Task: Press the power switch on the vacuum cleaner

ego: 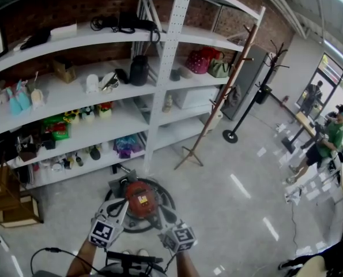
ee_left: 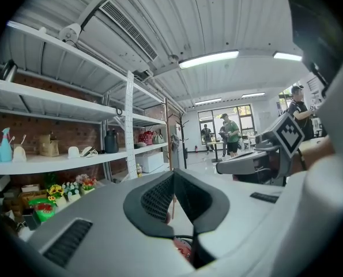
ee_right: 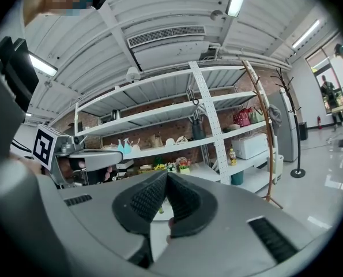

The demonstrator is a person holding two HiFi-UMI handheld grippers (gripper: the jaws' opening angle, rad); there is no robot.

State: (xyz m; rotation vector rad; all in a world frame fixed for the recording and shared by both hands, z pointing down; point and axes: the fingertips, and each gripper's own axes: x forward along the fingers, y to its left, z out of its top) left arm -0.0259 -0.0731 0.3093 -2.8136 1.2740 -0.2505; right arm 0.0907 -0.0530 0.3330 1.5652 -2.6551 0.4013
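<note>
In the head view the vacuum cleaner point(ego: 141, 196), a round red drum with a black hose coiled around its base, stands on the grey floor just in front of the shelving. My left gripper point(ego: 120, 205) hovers over the drum's left side and my right gripper point(ego: 161, 213) over its right side. Both have their jaws together with nothing between them. In the left gripper view the left gripper point(ee_left: 172, 176) is shut, with a sliver of the red vacuum cleaner point(ee_left: 183, 250) below it. The right gripper view shows the right gripper point(ee_right: 165, 179) shut too. I cannot make out the power switch.
A white shelving unit point(ego: 159, 85) full of small goods rises right behind the vacuum. A wooden coat rack point(ego: 217, 105) leans to the right, with a black coat stand point(ego: 249, 105) beyond. A wooden crate point(ego: 10, 203) sits at left. A person in green point(ego: 331, 140) stands far right.
</note>
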